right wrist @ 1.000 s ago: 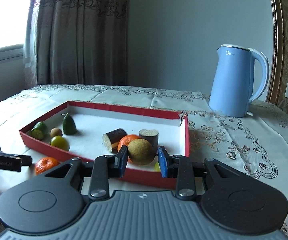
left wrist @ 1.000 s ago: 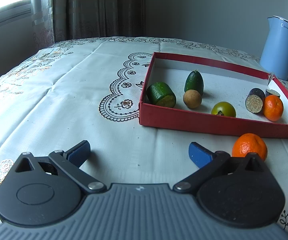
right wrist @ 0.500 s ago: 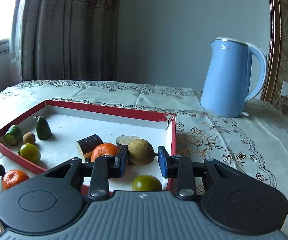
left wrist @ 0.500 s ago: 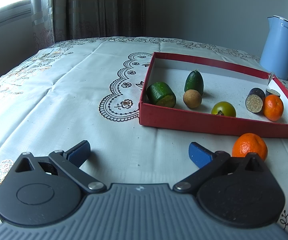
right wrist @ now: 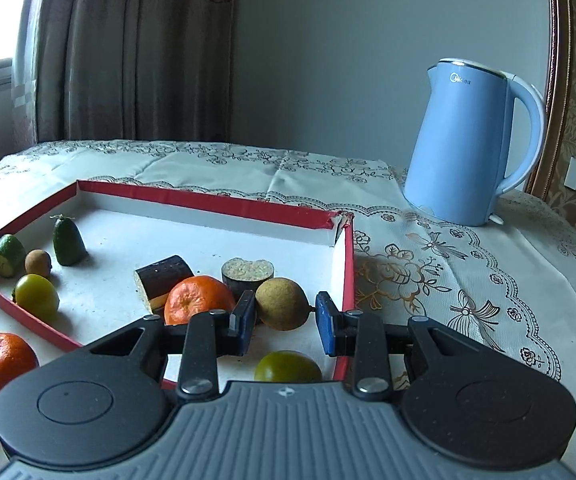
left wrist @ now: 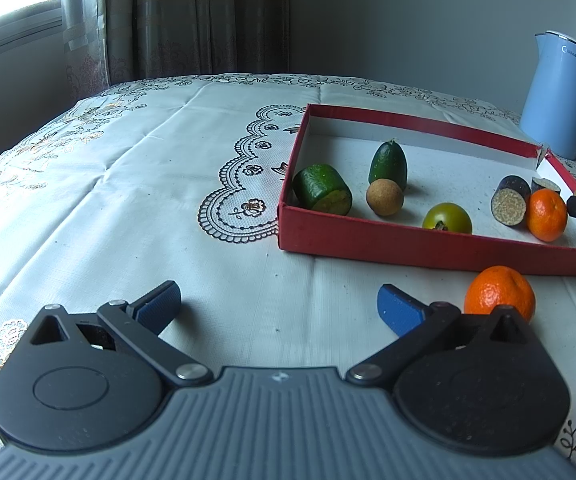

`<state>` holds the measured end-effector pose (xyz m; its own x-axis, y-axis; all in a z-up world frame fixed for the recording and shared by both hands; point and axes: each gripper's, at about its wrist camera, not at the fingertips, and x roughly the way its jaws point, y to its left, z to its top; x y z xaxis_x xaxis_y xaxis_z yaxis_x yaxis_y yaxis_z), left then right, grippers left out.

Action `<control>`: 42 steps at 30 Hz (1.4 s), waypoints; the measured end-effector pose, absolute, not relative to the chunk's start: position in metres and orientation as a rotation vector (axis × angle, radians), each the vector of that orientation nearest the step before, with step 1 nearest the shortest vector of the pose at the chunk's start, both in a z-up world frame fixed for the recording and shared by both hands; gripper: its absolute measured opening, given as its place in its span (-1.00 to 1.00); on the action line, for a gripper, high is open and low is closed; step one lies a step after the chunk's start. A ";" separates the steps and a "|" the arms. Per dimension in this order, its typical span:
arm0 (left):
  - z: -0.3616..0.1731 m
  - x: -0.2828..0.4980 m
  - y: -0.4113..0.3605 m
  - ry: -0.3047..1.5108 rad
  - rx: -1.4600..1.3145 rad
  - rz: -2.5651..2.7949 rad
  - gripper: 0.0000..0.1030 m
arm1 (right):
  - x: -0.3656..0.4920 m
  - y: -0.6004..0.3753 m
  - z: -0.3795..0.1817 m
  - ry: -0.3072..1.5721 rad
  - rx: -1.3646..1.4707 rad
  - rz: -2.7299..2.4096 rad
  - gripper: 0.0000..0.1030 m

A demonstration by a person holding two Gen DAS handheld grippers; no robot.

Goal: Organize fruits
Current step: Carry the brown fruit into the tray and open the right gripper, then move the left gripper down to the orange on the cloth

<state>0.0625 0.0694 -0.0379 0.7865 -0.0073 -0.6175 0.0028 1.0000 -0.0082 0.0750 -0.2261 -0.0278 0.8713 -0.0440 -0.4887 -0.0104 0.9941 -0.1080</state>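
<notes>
In the right wrist view, the right gripper (right wrist: pixel 286 322) is closed on a brown round fruit (right wrist: pixel 282 303), and both blue pads press on its sides. The fruit is held above the inside of the red tray (right wrist: pixel 224 205), near the tray's right wall, in the lower middle of the frame. Below it a green round fruit (right wrist: pixel 287 366) lies on the tray floor. To the left of the held fruit there is an orange mandarin (right wrist: pixel 198 298) with two dark cut pieces behind it.

In the left wrist view, the left gripper (left wrist: pixel 278 306) is open, with nothing between its pads, and it is over the bare tablecloth (left wrist: pixel 136 200). A second mandarin (left wrist: pixel 499 294) lies on the cloth just outside the tray's near wall, at the lower right of the frame. A blue kettle (left wrist: pixel 560 96) stands at the upper right.
</notes>
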 end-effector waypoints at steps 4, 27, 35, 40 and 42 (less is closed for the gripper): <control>-0.038 0.063 0.069 0.666 -0.007 -0.005 1.00 | 0.083 -0.227 -0.031 0.554 -0.096 -0.017 -0.38; -0.038 0.063 0.069 0.666 -0.007 -0.005 1.00 | 0.093 -0.225 -0.039 0.613 -0.116 -0.005 -0.33; -0.036 0.060 0.076 0.650 -0.049 -0.018 1.00 | 0.062 -0.230 -0.030 0.508 -0.082 0.028 0.27; -0.021 0.039 0.082 0.580 -0.114 -0.039 1.00 | 0.043 -0.230 -0.019 0.389 -0.075 0.007 0.54; -0.012 0.029 0.074 0.560 -0.103 -0.089 1.00 | 0.038 -0.233 -0.015 0.356 -0.061 -0.012 0.59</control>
